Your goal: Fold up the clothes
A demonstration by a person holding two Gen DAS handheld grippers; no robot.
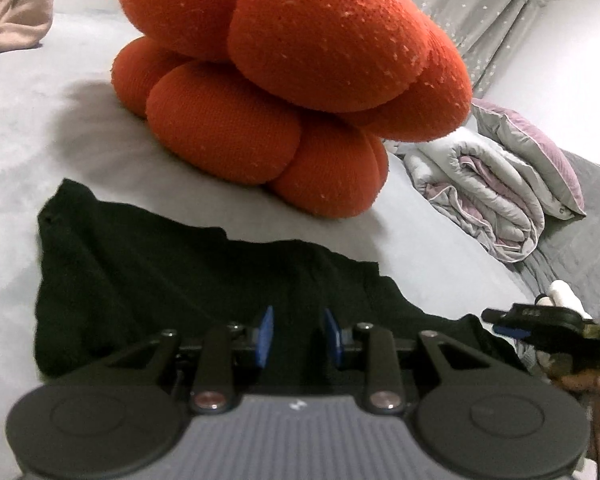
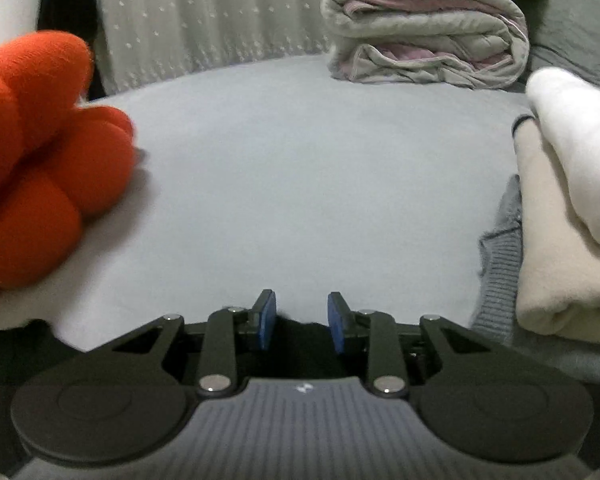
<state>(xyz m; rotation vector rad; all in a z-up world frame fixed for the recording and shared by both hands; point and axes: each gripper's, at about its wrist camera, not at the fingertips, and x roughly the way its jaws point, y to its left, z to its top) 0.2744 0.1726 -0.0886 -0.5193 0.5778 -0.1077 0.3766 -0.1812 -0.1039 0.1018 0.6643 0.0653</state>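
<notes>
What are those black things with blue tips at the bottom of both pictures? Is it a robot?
No robot: a person holds two pinching tools, each with a camera looking along its fingers. One picture comes from the left gripper, the other from the right gripper. Both are open and hold nothing. Under them a crumpled black garment lies on the pale grey bed sheet, waiting to be folded. Behind it sits a big knotted orange knit cushion. A rolled grey-and-pink quilt lies farther back, and folded cream and white clothes are stacked on the right.
</notes>
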